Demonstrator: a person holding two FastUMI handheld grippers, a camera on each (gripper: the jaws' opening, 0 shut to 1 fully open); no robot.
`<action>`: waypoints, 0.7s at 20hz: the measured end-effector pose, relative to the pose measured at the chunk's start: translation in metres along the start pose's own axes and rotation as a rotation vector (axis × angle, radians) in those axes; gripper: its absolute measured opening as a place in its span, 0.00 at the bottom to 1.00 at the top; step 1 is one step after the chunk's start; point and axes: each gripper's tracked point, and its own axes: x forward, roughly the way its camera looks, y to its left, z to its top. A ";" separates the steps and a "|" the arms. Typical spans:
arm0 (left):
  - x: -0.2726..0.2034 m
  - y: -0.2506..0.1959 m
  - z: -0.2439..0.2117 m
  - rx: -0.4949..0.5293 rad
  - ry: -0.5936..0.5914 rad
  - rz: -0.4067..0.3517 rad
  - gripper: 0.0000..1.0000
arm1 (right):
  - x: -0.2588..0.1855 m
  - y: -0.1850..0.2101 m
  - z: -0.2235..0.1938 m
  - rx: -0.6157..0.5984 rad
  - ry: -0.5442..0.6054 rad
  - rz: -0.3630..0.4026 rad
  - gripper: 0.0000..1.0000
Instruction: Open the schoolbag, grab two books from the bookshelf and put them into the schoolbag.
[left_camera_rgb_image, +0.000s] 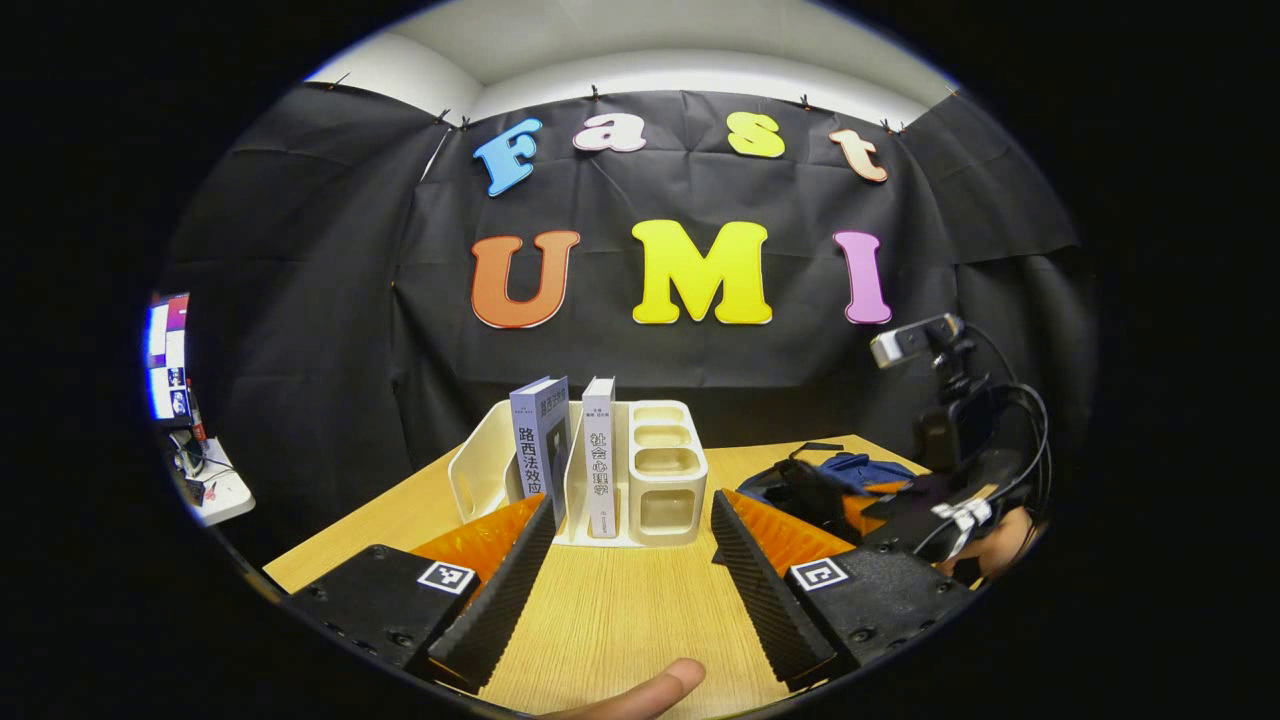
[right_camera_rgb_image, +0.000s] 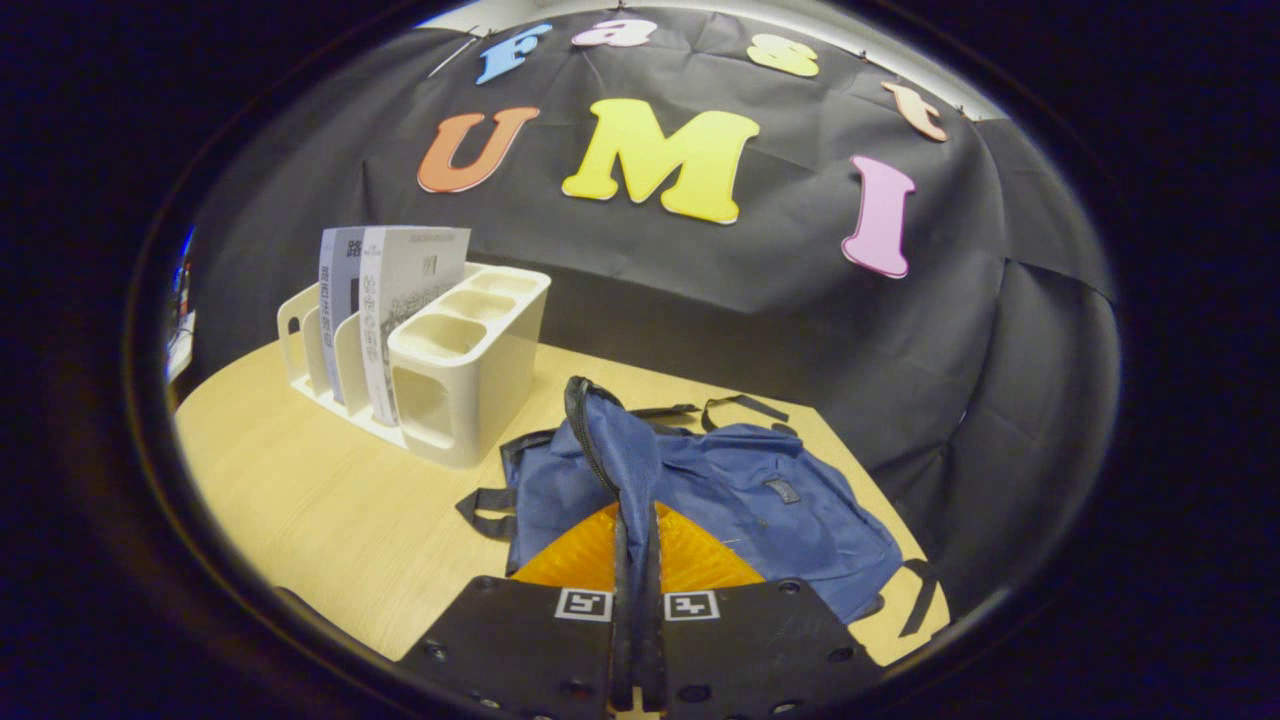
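Ahead of the left gripper (left_camera_rgb_image: 630, 570), jaws spread wide over the wood-grain table (left_camera_rgb_image: 620, 620), a cream plastic rack (left_camera_rgb_image: 640, 470) holds two upright books (left_camera_rgb_image: 572, 450). Seen from the right gripper view, the right gripper (right_camera_rgb_image: 636, 560) has its ribbed fingers clenched on a raised fold of the soft blue bag (right_camera_rgb_image: 720, 490), which otherwise lies flat beyond them.

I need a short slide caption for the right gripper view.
Right gripper shut on a fold of the blue schoolbag, lifting it beside the bookshelf.

Black cloth wall (left_camera_rgb_image: 300, 300) behind light wood table (left_camera_rgb_image: 620, 610); white ceiling (left_camera_rgb_image: 640, 50) lit; monitor (left_camera_rgb_image: 167, 355) far left.
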 end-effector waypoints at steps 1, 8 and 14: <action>0.001 0.000 -0.001 0.002 0.003 0.000 0.99 | -0.003 -0.009 0.008 0.008 -0.014 -0.005 0.04; 0.011 0.009 0.000 -0.004 -0.007 0.050 0.99 | -0.020 -0.082 0.060 0.052 -0.108 -0.015 0.04; 0.046 0.004 0.007 -0.010 0.028 0.014 0.99 | -0.019 -0.139 0.094 0.075 -0.157 -0.018 0.04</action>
